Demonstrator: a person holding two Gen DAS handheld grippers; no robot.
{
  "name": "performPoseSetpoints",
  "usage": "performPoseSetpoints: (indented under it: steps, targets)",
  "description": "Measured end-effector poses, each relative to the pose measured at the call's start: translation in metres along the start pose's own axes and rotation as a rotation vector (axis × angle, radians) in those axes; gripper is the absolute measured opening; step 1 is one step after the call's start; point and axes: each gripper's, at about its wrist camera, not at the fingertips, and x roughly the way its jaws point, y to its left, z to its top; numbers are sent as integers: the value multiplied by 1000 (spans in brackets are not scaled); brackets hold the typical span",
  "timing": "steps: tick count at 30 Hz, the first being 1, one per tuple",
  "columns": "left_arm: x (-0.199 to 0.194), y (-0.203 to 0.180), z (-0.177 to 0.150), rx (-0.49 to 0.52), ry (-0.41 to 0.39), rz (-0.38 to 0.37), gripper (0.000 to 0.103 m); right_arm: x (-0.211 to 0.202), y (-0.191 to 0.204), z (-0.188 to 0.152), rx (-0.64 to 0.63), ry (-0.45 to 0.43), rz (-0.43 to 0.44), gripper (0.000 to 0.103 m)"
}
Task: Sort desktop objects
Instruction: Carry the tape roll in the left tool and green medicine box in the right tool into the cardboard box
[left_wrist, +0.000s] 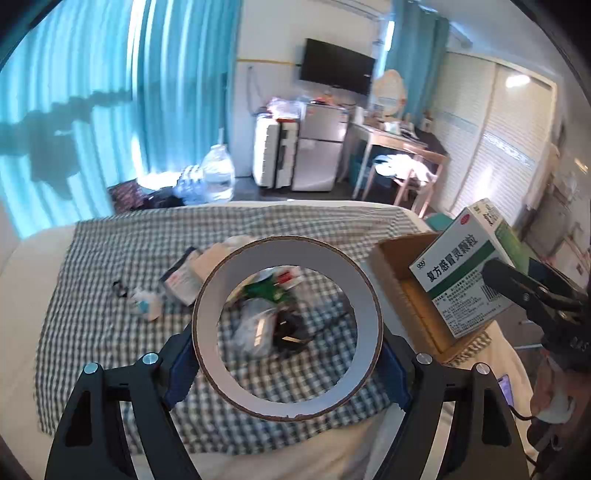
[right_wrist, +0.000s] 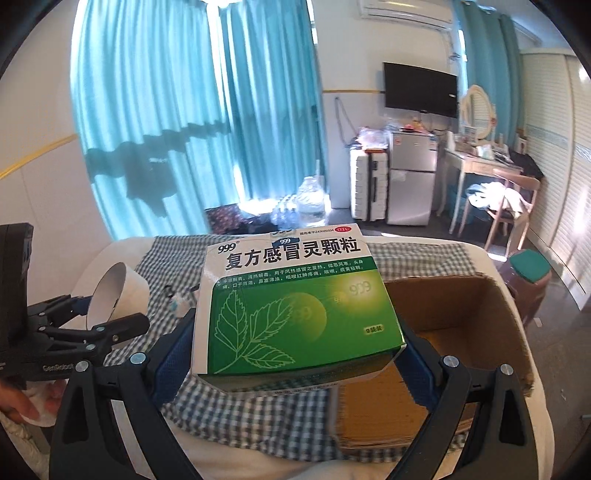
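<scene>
The left gripper (left_wrist: 288, 369) is clamping a tape roll (left_wrist: 287, 328) by its outer rim, blue pads pressing on both sides, and is holding it upright in the air above the checked cloth (left_wrist: 110, 314). Through the roll's hole, a pile of small items (left_wrist: 273, 325) is lying on the cloth: a clear bag, something dark, and green and red packets, all blurred. Left of the roll, more small packets (left_wrist: 177, 280) are lying on the cloth.

The right gripper (right_wrist: 295, 354) is squeezing a green and white medicine box (right_wrist: 295, 306) across its sides and is holding it above the cloth (right_wrist: 424, 254), just left of the cardboard box (right_wrist: 495, 317). That cardboard box is standing open on the cloth's right edge, right of the roll, with only its brown floor showing. In the right wrist view the left gripper (right_wrist: 110, 325) and the roll (right_wrist: 118, 295) are appearing left of the medicine box, and a hand (right_wrist: 22, 402) is holding the tool's handle.

Beyond the cloth, a water jug (left_wrist: 218, 173) is standing on the floor by the blue curtains (left_wrist: 166, 92).
</scene>
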Motion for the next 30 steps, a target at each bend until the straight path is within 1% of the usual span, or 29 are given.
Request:
performPoseSetpoints:
  steps: [3,7,10,12,15,19,22,26,28,30]
  targets:
    - [13,-28,15,49,2,-36,83,-6,-30,7,21,-7,-43,96]
    - [33,-65,33,90,18,-89,83,-5,-70,13,47,6,-90,96]
    - [53,-96,41,123,38,-121,83,0,-97,16,51,19,-130,96]
    - [67,-114,43,135,59,-154,83,2,-112,15,51,25,-145,96]
    - [88,-144,43,162,94,-191,83,12,-135,9,61,42,-176,96]
    - [114,-178,36,198,137,-212,83,27,-163,1,99,76,-195,96]
    - [135,-195,31,220,168,-210,83,36,-181,-7,111,106,-214,96]
    - [147,-210,20,241,190,-210,83,43,-196,-14,135,125,-227,96]
    - [151,-210,17,235,198,-217,85,42,-199,-15,152,114,-223,97]
    - [153,-210,16,233,206,-206,103,40,-199,-14,160,86,-231,98]
